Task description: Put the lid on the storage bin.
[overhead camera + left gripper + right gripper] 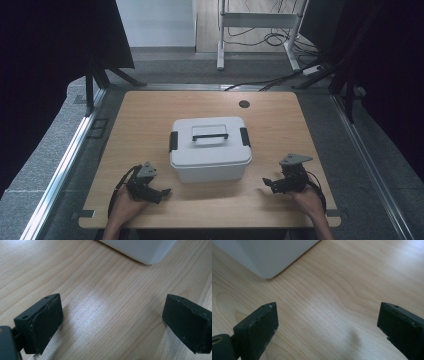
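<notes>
White lidded box point(210, 148) sat mid-table point(150, 115), lid on (black latches at both ends). Left claw point(162, 192) rested near its front-left corner, jaws wide apart, holding nothing; right claw point(267, 183) near its front-right corner, likewise spread and empty.

White storage box point(147, 251): cut off by the top edge in both gripper views, 1 lower corner visible in each; contents hidden under lid.
</notes>
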